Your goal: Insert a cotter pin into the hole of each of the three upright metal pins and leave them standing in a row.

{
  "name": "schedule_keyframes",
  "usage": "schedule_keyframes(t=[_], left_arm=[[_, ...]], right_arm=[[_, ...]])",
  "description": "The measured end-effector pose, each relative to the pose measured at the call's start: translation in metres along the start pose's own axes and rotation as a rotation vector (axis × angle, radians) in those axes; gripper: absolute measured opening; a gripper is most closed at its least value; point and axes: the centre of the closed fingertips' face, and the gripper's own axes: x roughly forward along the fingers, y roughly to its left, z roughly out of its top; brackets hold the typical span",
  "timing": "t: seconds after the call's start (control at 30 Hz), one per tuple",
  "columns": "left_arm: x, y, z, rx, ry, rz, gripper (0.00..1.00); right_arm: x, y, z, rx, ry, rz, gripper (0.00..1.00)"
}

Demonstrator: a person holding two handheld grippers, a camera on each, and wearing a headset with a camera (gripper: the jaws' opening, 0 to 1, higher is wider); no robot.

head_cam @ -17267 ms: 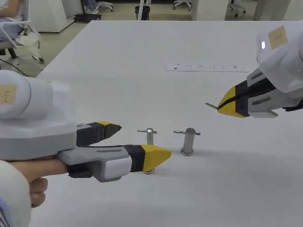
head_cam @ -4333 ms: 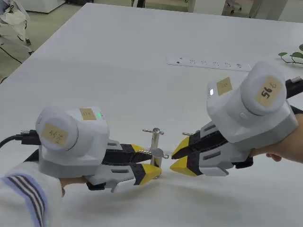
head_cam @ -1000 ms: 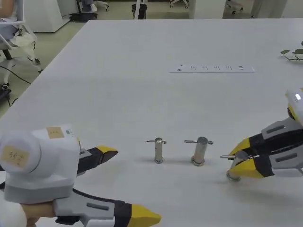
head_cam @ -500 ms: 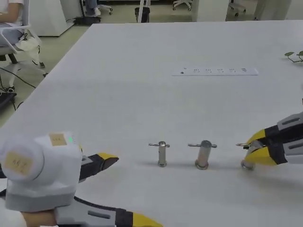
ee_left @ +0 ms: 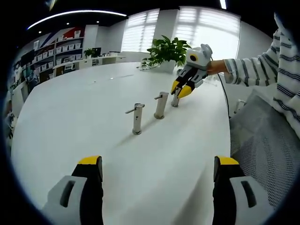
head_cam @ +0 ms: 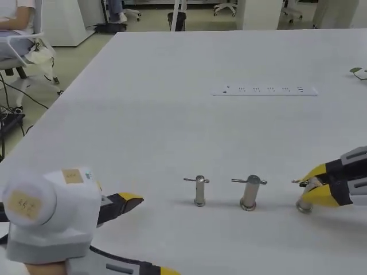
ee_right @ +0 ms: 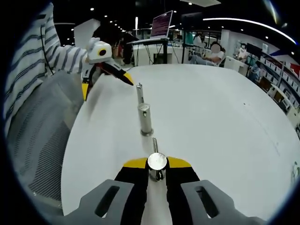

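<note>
Your right tool [head_cam: 319, 186]: pinching the third pin [ee_right: 157, 161] – in the right gripper view one yellow-tipped jaw presses each side of the shaft, just under the round head.
Third pin: upright on the tabletop [head_cam: 172, 114], at the right end of the row in the head view, foot touching the surface.
Its cotter pin [head_cam: 299, 183]: through the top of the shaft, the end poking out toward the middle pin [head_cam: 250, 193].
Middle pin: upright, near the third pin, apart from both tools; a cotter pin crosses its top.
Left pin [head_cam: 199, 191]: upright, thinner, also with a cotter pin through its top – the three stand in one line.
Your left tool [ee_left: 158, 161]: spread wide, nothing between the jaws; in the head view it sits low at your left, well apart from the left pin.
Power strip [head_cam: 264, 90]: flat on the tabletop, well beyond the row.
</note>
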Motion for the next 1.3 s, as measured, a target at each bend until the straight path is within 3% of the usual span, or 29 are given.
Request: schedule_keyframes(t=[0.33, 0.5, 0.6, 0.7, 0.93, 1.03, 1.17, 1.3], left_arm=[[0.001, -0.002, 0.001, 0.006, 0.004, -0.007, 0.99], [0.0, -0.003, 0.004, 0.009, -0.001, -0.005, 0.99], [-0.002, -0.004, 0.007, 0.013, -0.006, -0.002, 0.99], [-0.003, -0.005, 0.01, 0.014, -0.017, 0.001, 0.99], [-0.005, -0.009, 0.015, 0.002, -0.036, 0.011, 0.99], [-0.006, -0.011, 0.017, 0.001, -0.042, 0.017, 0.99], [-0.01, -0.014, 0.02, 0.003, -0.048, 0.029, 0.99], [-0.014, -0.016, 0.023, 0.002, -0.057, 0.04, 0.99]], right_arm=[[0.0, 0.0, -0.001, -0.012, -0.006, -0.005, 0.15], [-0.002, 0.001, 0.002, 0.036, -0.044, -0.014, 0.2], [-0.008, -0.004, 0.008, 0.054, -0.065, -0.085, 0.32], [-0.017, 0.001, 0.021, 0.122, -0.146, -0.111, 0.44], [-0.04, 0.015, 0.032, 0.224, -0.24, -0.182, 0.62], [-0.05, 0.021, 0.032, 0.248, -0.262, -0.223, 0.71], [-0.062, 0.029, 0.029, 0.333, -0.301, -0.263, 0.81], [-0.071, 0.037, 0.024, 0.369, -0.309, -0.292, 0.91]])
